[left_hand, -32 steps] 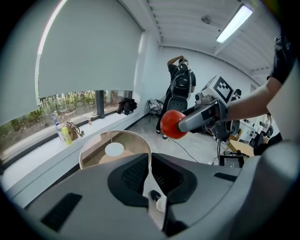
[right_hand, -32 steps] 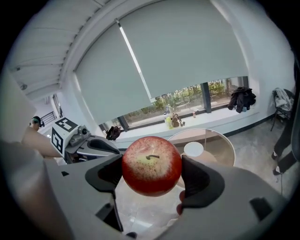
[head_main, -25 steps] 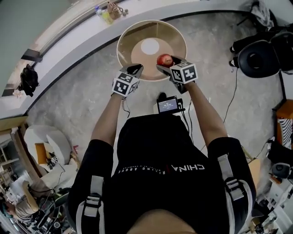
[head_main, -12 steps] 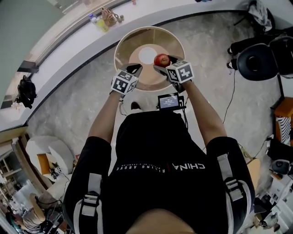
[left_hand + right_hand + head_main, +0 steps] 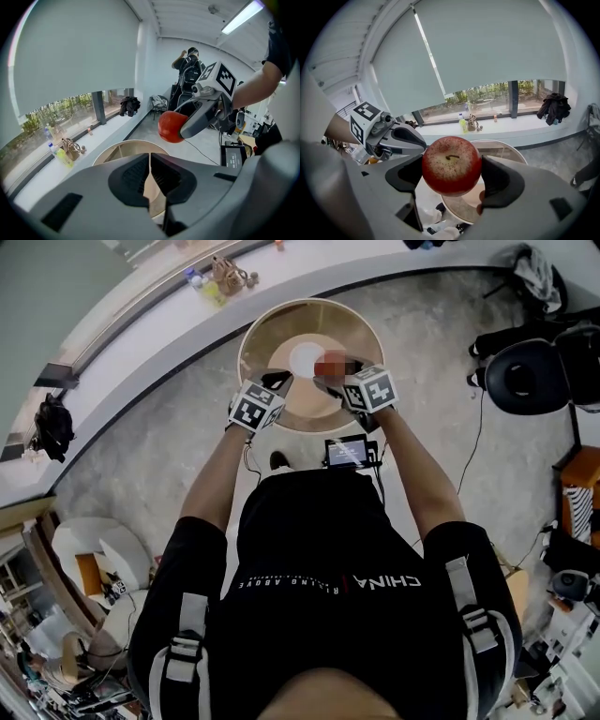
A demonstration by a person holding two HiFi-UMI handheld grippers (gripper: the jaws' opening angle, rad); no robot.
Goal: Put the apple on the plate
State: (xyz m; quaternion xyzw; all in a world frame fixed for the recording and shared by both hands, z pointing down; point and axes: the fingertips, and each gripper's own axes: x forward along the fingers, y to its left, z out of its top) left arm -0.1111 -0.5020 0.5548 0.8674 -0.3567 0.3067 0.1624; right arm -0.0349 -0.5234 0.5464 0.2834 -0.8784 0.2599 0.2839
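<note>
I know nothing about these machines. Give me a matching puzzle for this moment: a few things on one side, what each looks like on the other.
1 apple
2 left gripper
3 right gripper
4 plate

a white, nothing on it
b jaws together, empty
c red, held in the air
d jaws clamped on something

Pairs: 1-c, 2-b, 3-d, 4-a

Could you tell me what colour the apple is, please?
The apple is red with fine pale speckles, clearest in the right gripper view.

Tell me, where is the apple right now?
The apple is gripped between the jaws of the right gripper, held above the round table; in the head view it sits just right of the white plate at the table's centre.
</note>
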